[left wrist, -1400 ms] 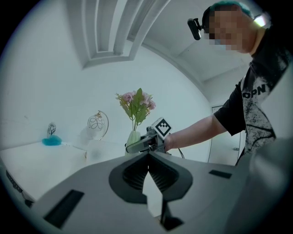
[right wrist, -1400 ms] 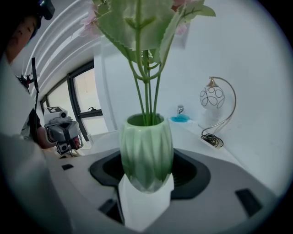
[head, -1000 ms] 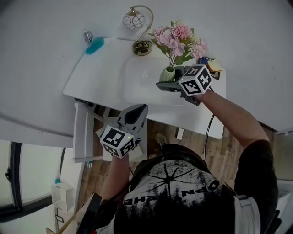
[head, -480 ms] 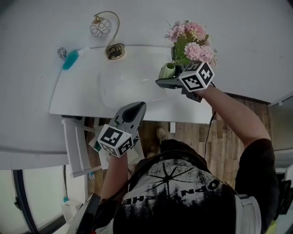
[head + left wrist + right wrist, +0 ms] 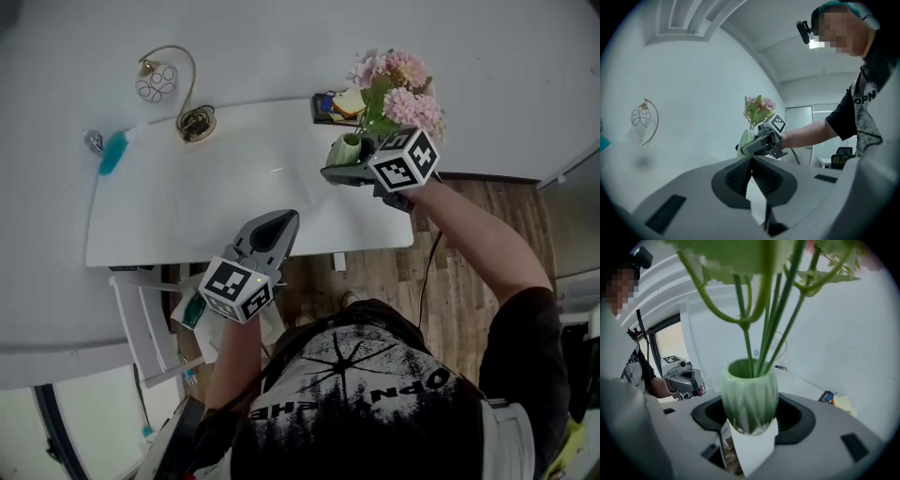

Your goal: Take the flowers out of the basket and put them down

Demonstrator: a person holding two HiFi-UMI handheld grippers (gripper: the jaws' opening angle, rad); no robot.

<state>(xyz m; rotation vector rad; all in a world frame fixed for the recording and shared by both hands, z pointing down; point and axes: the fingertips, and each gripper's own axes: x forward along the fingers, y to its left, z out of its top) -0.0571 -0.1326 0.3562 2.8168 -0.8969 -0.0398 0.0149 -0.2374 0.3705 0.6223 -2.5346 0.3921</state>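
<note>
A ribbed pale green vase (image 5: 344, 150) holds pink flowers (image 5: 397, 86) on green stems. My right gripper (image 5: 335, 172) is shut on the vase near the right end of the white table (image 5: 187, 225). In the right gripper view the vase (image 5: 749, 397) stands upright between the jaws, with the stems (image 5: 765, 329) rising out of the frame. My left gripper (image 5: 277, 229) is shut and holds nothing, low over the table's front edge. The left gripper view shows the left gripper (image 5: 751, 161) pointing toward the vase (image 5: 746, 143). No basket is in view.
A gold wire stand (image 5: 161, 86) and a teal brush (image 5: 112, 152) are at the table's far left. Small yellow and blue items (image 5: 339, 104) lie at the far edge, behind the vase. Wooden floor (image 5: 469, 234) lies to the right of the table, and white racks (image 5: 141, 319) stand below its front left.
The right gripper has carried the vase rightward along the table: the small items were on its right and are now behind it on the left. The left gripper stays shut at the front edge.
</note>
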